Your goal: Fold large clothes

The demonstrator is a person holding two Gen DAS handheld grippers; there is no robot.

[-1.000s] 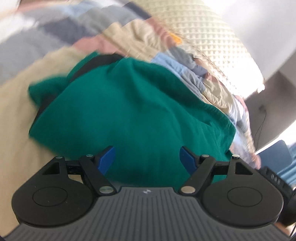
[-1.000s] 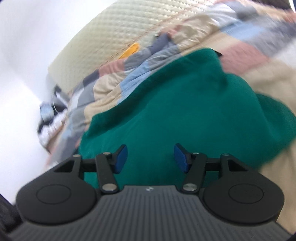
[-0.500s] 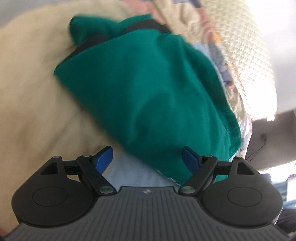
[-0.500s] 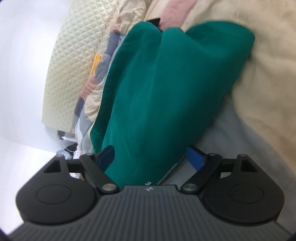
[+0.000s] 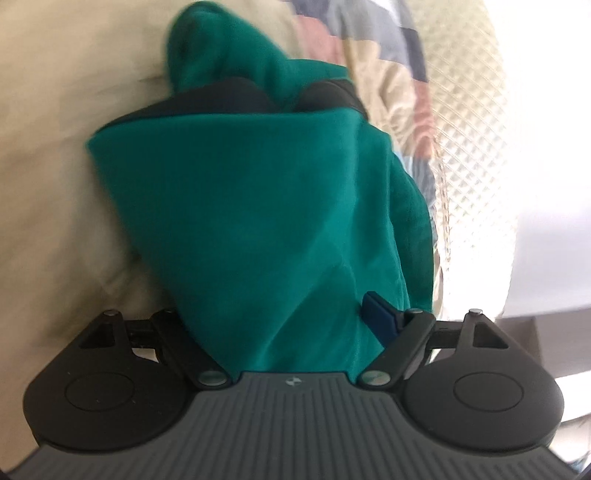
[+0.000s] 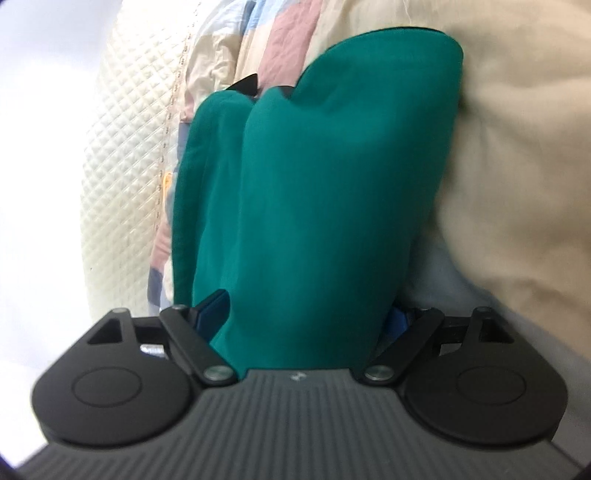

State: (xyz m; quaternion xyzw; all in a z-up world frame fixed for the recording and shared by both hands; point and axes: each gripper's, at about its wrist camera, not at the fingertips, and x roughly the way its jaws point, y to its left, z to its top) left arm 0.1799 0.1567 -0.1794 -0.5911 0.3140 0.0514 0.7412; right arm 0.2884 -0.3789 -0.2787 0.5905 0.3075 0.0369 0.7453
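A folded green garment (image 5: 258, 192) with a black inner layer (image 5: 229, 96) lies on the cream bed cover (image 5: 55, 147). Its near end sits between the jaws of my left gripper (image 5: 275, 310), which stand wide apart. The cloth drapes over the left finger and brushes the blue right pad (image 5: 376, 314). In the right wrist view the same green garment (image 6: 325, 166) fills the gap of my right gripper (image 6: 306, 306). Those jaws are closing with the cloth between them. Both blue pads (image 6: 214, 310) sit at the bundle's sides without visibly squeezing it.
A patchwork quilt (image 5: 369, 48) lies bunched behind the garment, against a cream quilted headboard (image 5: 472, 147). The right wrist view also has the quilt (image 6: 288, 33) and headboard (image 6: 125, 147) on its left. Cream bedding (image 6: 517, 147) spreads to the right.
Both grippers have rolled and sunk toward the bed. They slid in around the near end of the green bundle, which now sits between each pair of jaws. The right jaws have widened.
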